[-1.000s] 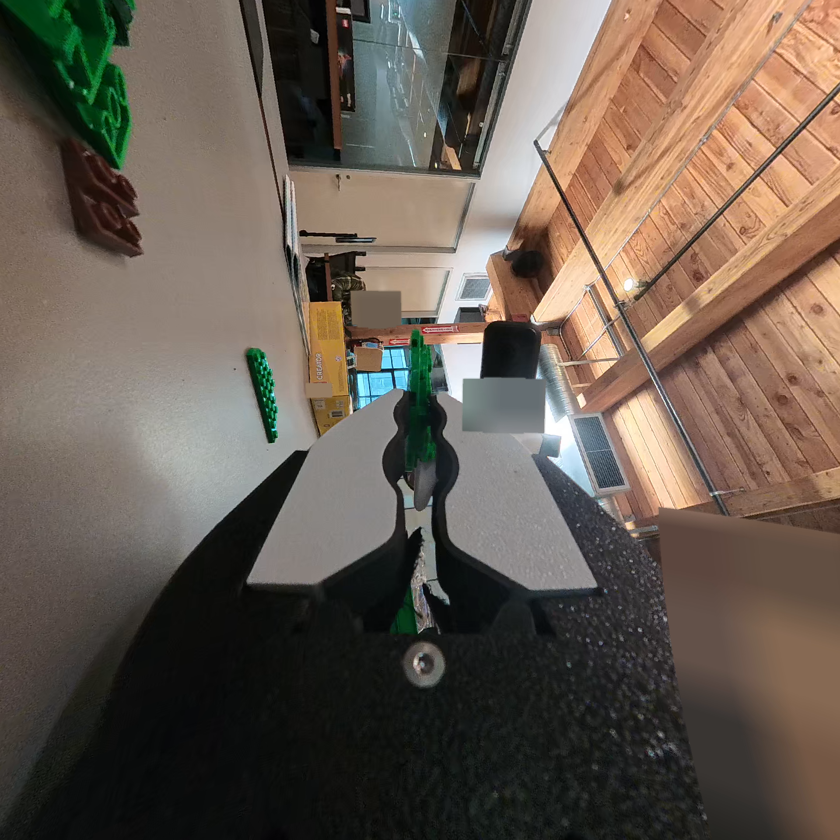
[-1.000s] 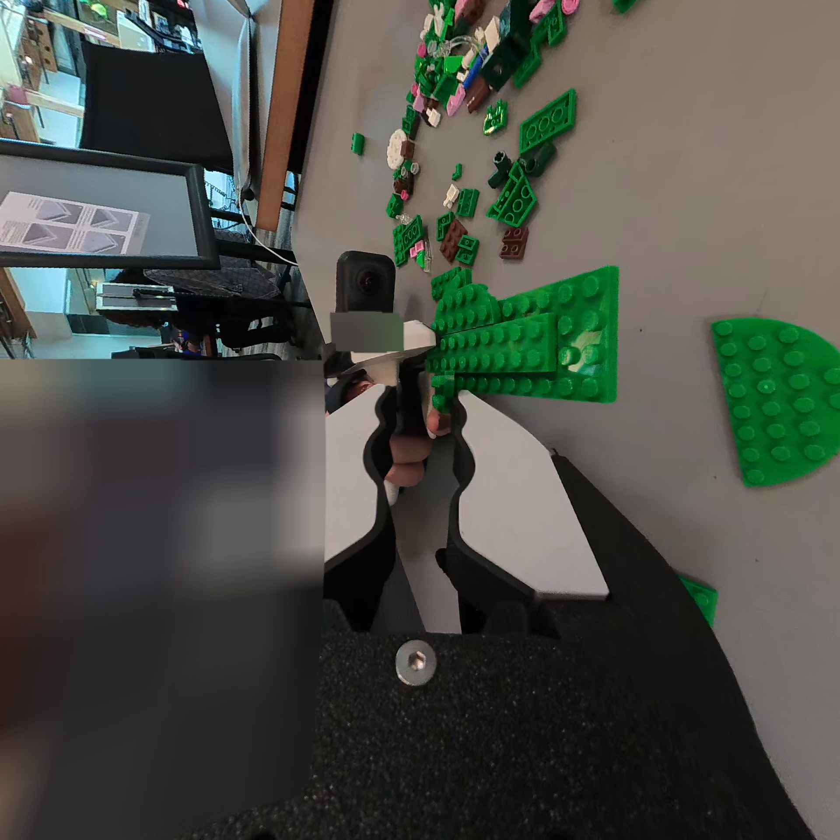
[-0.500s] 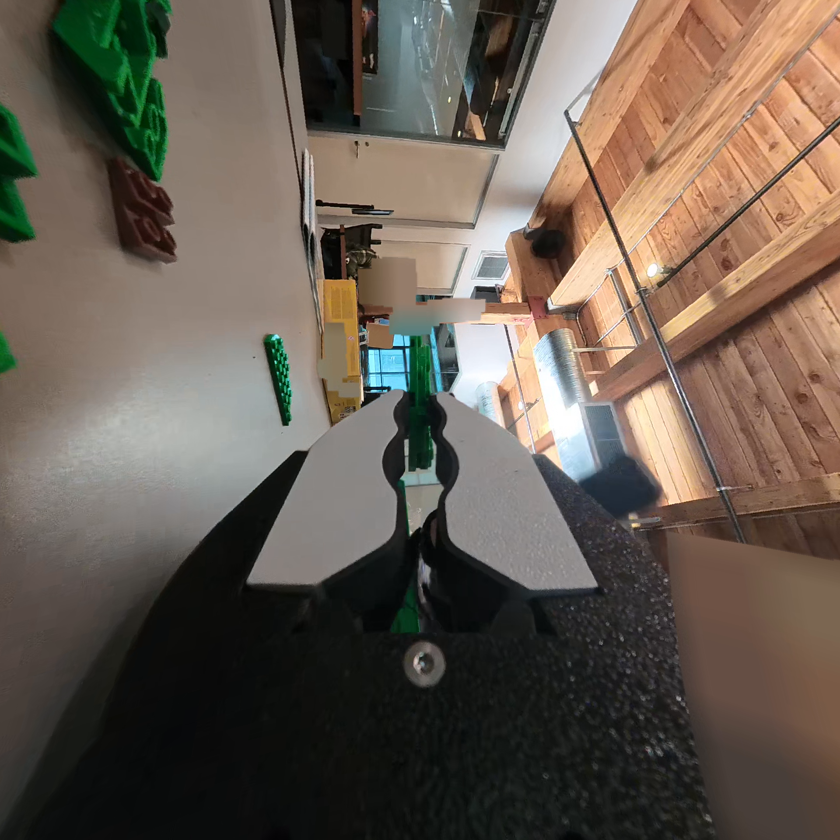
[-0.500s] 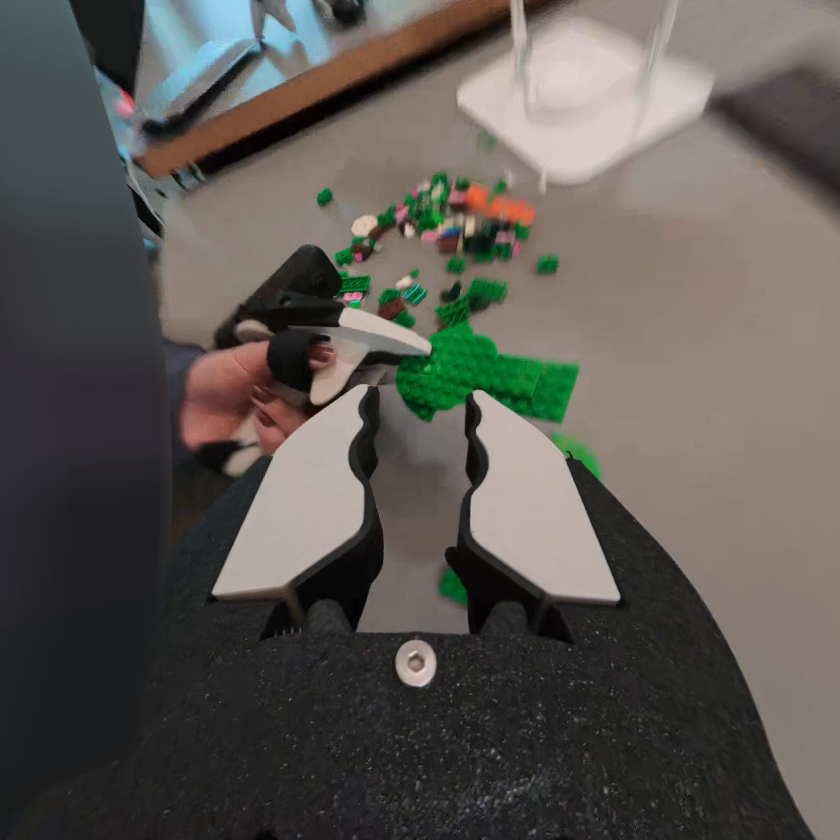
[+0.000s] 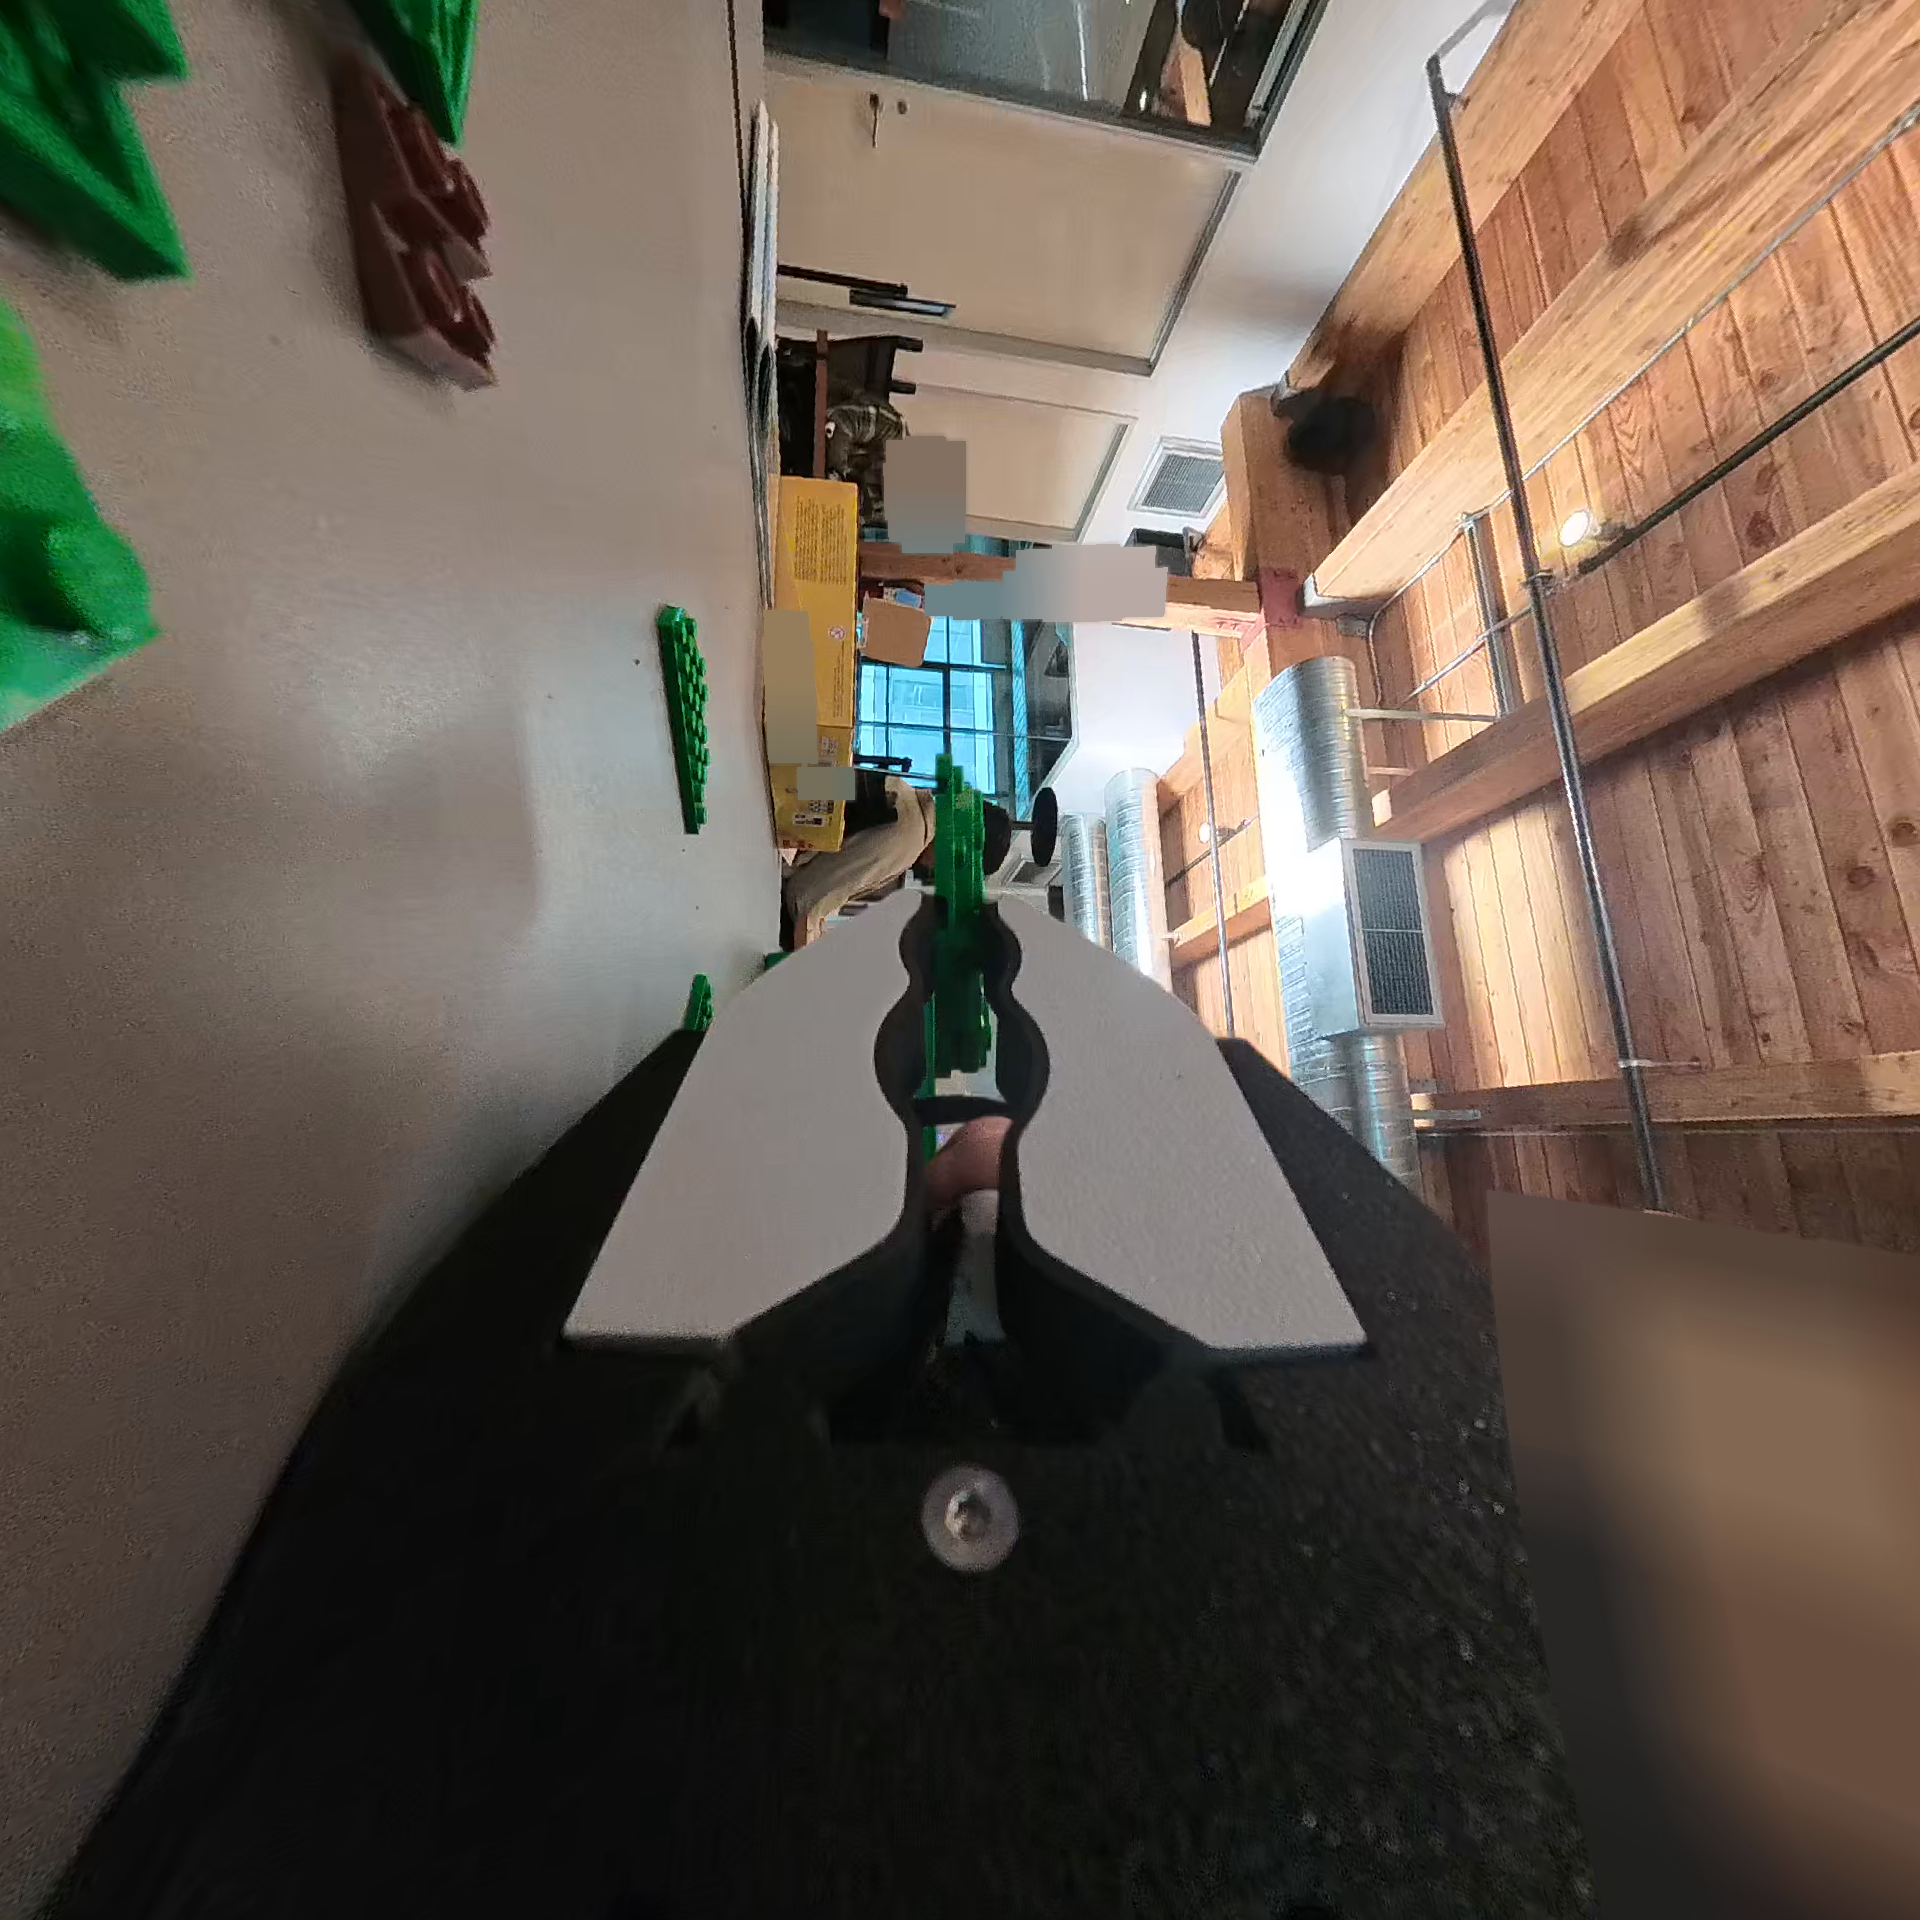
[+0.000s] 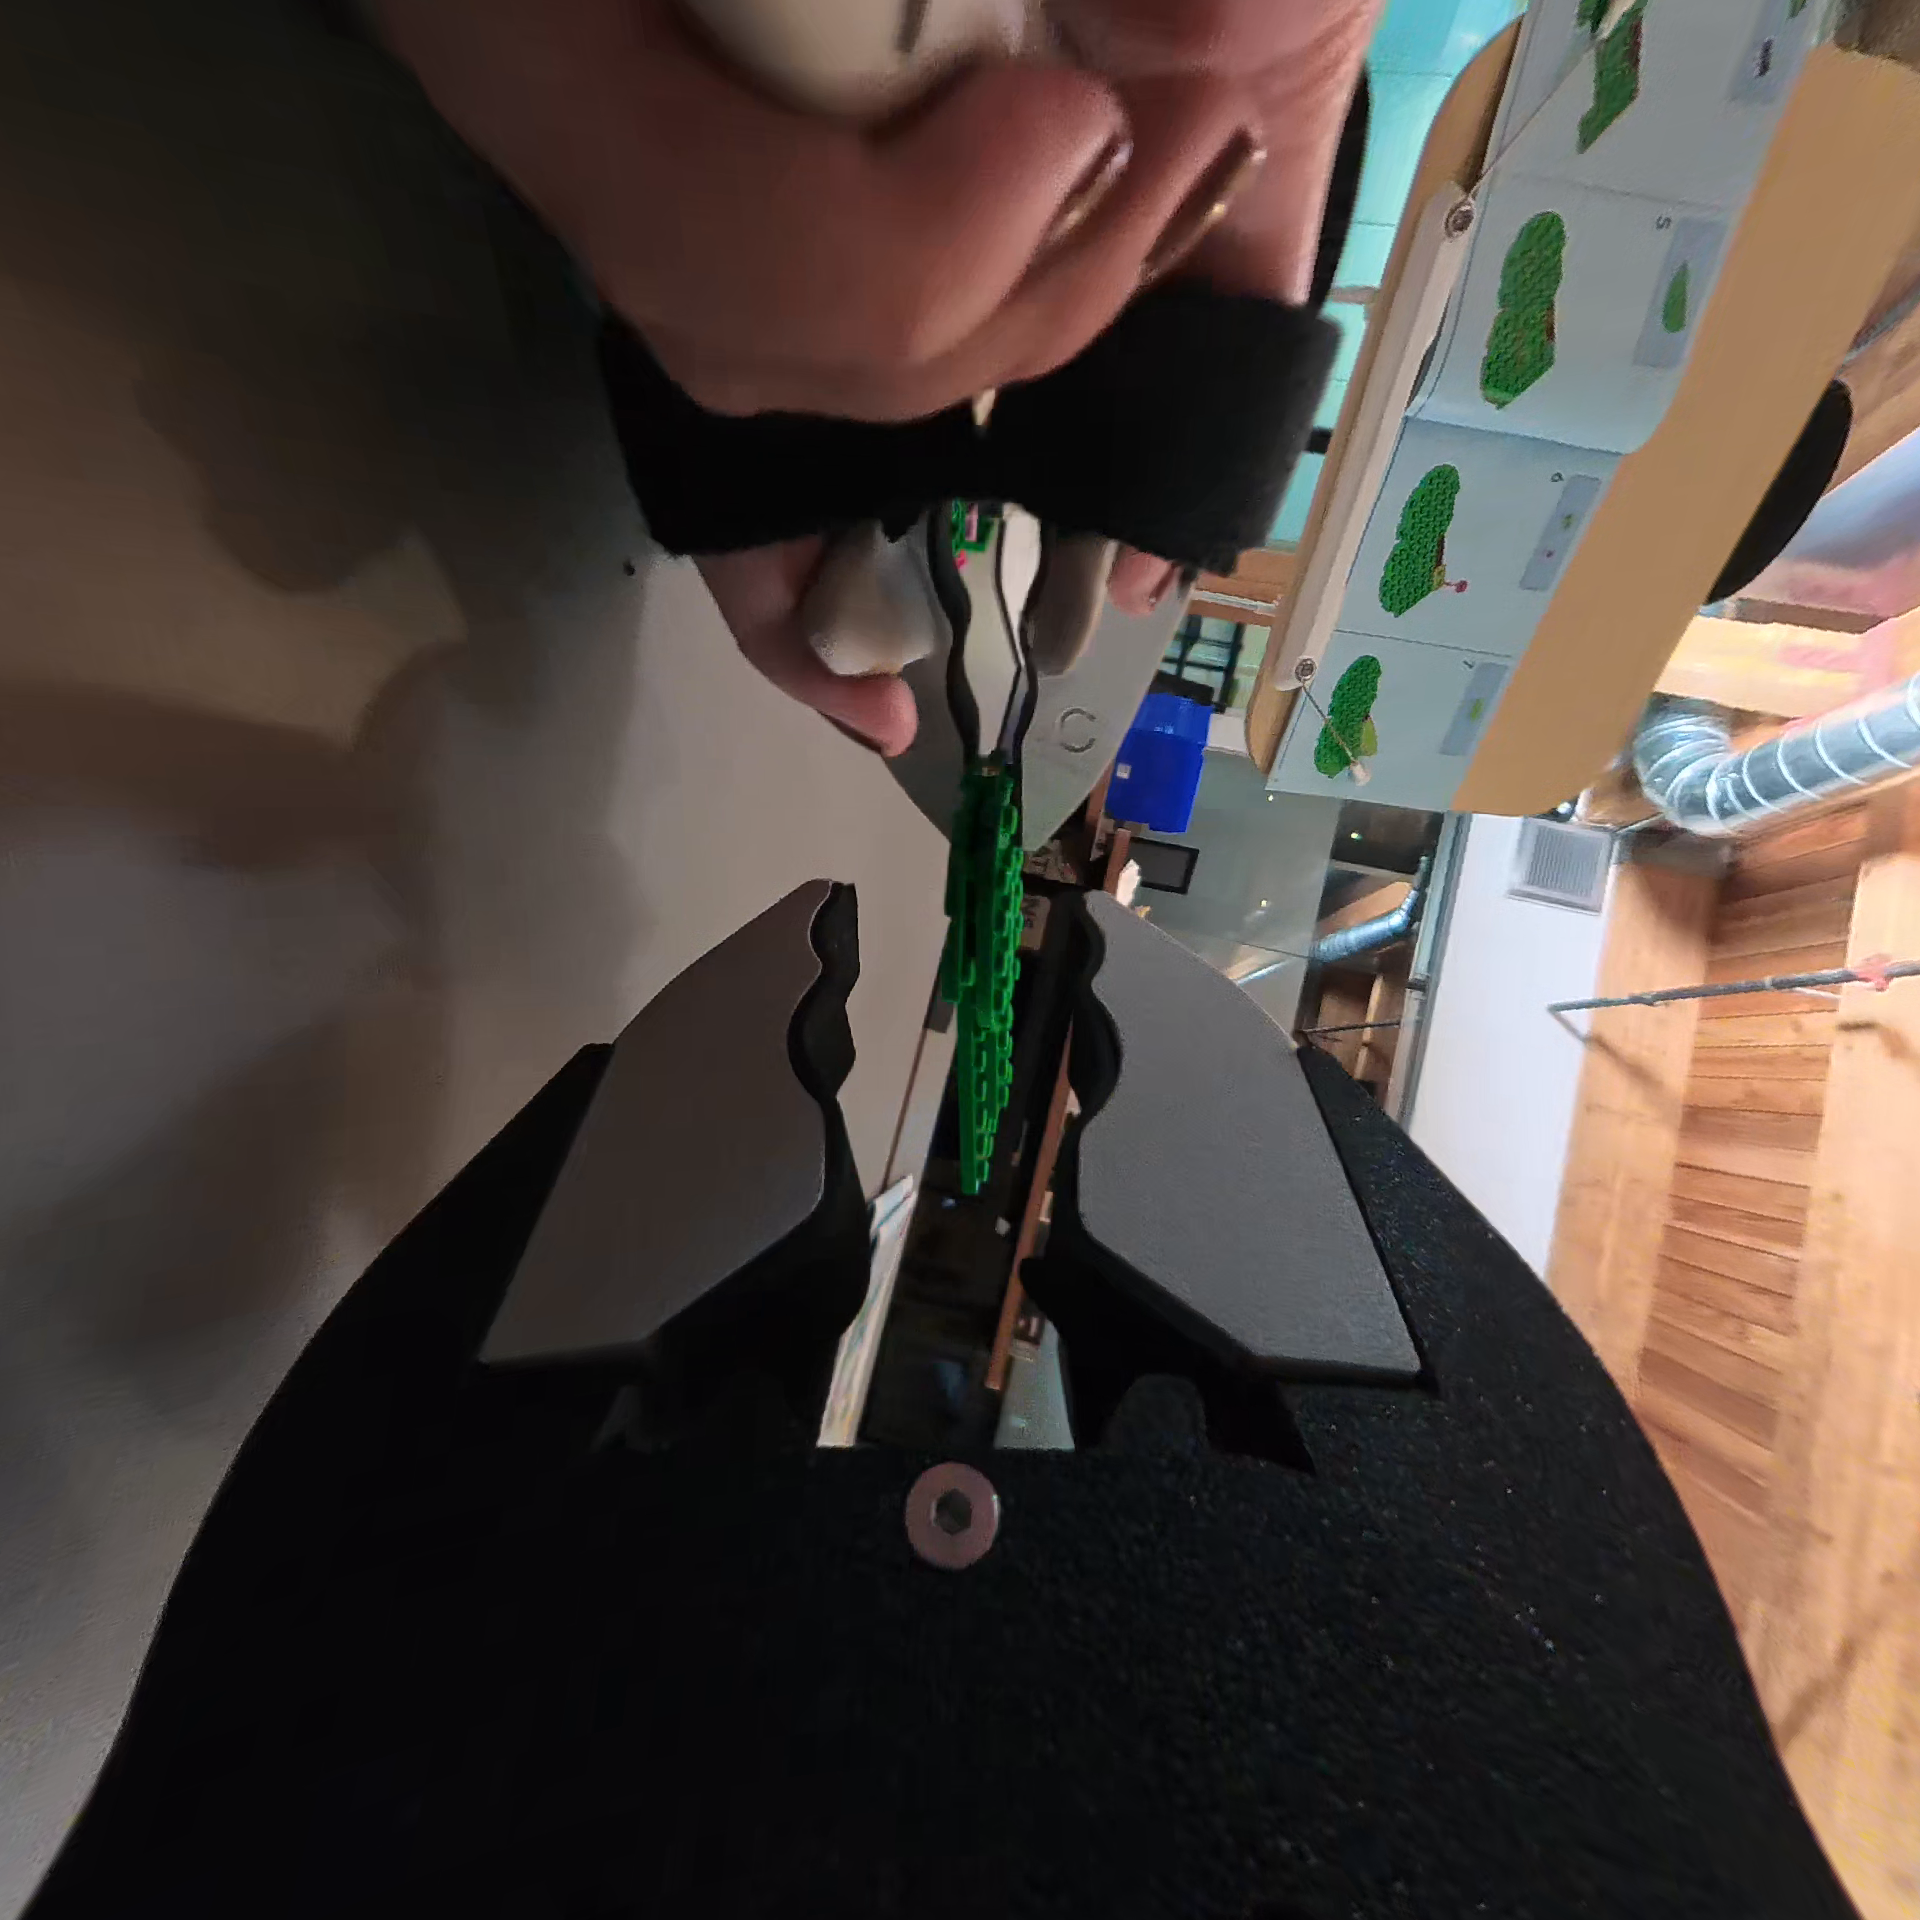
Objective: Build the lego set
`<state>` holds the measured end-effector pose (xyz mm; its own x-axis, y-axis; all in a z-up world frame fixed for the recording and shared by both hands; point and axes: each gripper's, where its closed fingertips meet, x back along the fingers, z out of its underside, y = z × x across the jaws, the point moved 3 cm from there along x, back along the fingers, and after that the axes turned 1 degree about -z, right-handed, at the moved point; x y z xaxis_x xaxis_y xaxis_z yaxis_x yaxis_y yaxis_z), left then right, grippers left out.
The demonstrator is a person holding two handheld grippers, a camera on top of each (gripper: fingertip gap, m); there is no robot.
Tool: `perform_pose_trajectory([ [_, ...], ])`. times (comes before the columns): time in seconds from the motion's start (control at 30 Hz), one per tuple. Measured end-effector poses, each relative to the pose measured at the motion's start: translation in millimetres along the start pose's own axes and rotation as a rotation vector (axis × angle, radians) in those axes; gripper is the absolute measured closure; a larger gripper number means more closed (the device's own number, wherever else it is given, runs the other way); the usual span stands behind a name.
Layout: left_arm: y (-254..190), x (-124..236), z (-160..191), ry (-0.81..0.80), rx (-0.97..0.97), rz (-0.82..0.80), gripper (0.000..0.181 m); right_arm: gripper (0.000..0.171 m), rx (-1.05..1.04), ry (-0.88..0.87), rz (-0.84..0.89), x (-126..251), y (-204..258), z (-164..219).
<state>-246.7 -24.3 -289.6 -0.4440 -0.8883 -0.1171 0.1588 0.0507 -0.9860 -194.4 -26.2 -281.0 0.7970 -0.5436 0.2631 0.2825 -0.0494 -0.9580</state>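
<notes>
My left gripper (image 5: 961, 906) is shut on a green lego plate assembly (image 5: 957, 831), held edge-on above the grey table (image 5: 312, 831). In the right wrist view the same assembly (image 6: 982, 987) hangs edge-on between the open fingers of my right gripper (image 6: 961, 914), touching neither as far as I can see. The left gripper (image 6: 987, 769) grips its far end, with a person's hand (image 6: 883, 208) behind it.
A brown brick (image 5: 421, 218), large green plates (image 5: 62, 156) and a long green plate (image 5: 686, 717) lie on the table. A small green piece (image 5: 698, 1003) lies near my left finger. An instruction booklet (image 6: 1507, 416) stands on a board; a blue bin (image 6: 1153, 764) is beyond.
My right gripper has swung from above the table to face the left gripper, and the green assembly now sits between its open fingers. The left gripper has kept its hold.
</notes>
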Motion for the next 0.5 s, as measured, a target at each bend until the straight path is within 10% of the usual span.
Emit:
perform_pose_trajectory([
  [0.5,0.2,0.3,5.3,0.048,0.019,-0.006,0.174,0.161,0.069,0.006,0.094,-3.6,-0.2,2.0],
])
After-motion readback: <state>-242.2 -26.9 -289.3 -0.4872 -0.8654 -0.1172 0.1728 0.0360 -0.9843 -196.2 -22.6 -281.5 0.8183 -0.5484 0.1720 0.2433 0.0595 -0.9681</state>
